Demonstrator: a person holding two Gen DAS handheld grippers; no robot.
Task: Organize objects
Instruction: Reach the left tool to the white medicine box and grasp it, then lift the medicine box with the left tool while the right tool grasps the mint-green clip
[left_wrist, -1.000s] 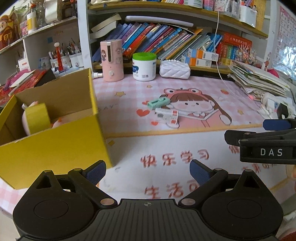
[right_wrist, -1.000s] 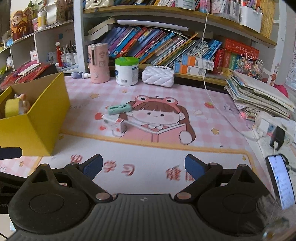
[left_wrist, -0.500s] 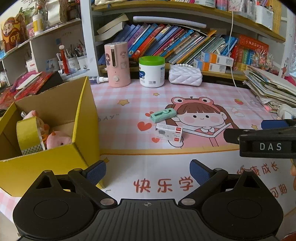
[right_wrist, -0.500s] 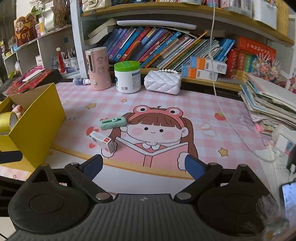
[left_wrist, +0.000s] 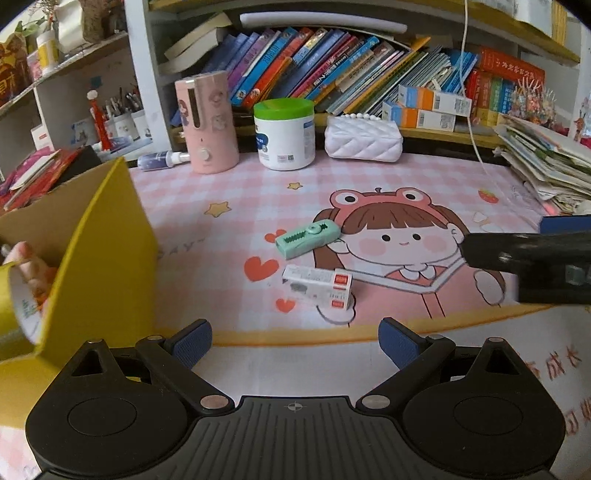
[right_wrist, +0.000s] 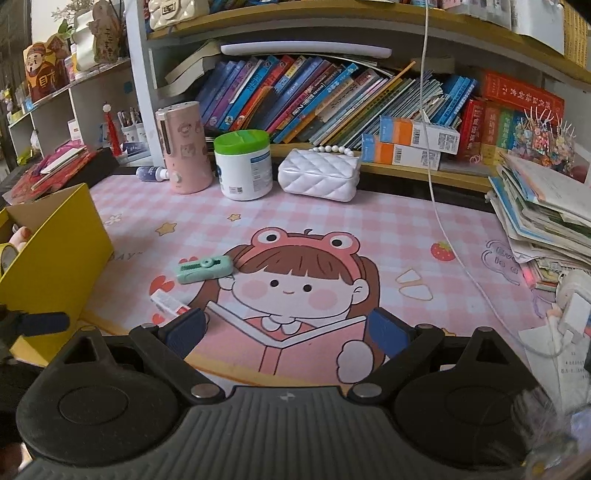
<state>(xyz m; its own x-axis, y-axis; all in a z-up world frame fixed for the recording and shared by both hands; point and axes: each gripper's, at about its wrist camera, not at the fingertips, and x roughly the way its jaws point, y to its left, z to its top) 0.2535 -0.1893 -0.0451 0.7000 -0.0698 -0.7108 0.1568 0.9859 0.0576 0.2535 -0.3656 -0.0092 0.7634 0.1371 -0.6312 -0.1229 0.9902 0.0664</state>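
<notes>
A mint green correction tape (left_wrist: 307, 238) (right_wrist: 205, 268) lies on the pink cartoon mat, with a small white and red box (left_wrist: 317, 287) (right_wrist: 170, 303) just in front of it. My left gripper (left_wrist: 294, 343) is open and empty, a short way before the white box. My right gripper (right_wrist: 285, 330) is open and empty too, hanging over the cartoon girl, with the box beside its left finger. The yellow cardboard box (left_wrist: 99, 266) (right_wrist: 55, 258) at the left holds a yellow tape roll (left_wrist: 18, 302) and a pink toy (left_wrist: 26, 254).
A pink cylinder (left_wrist: 207, 122), a green-lidded white tub (left_wrist: 284, 133) and a white quilted purse (left_wrist: 364, 138) stand along the back under a shelf of books. A pile of papers (right_wrist: 546, 218), a white cable (right_wrist: 454, 251) and a charger (right_wrist: 572, 310) crowd the right side.
Both grippers have moved forward over the mat, so the green tape and the white box appear nearer and larger. Both jaws stay as wide as before.
</notes>
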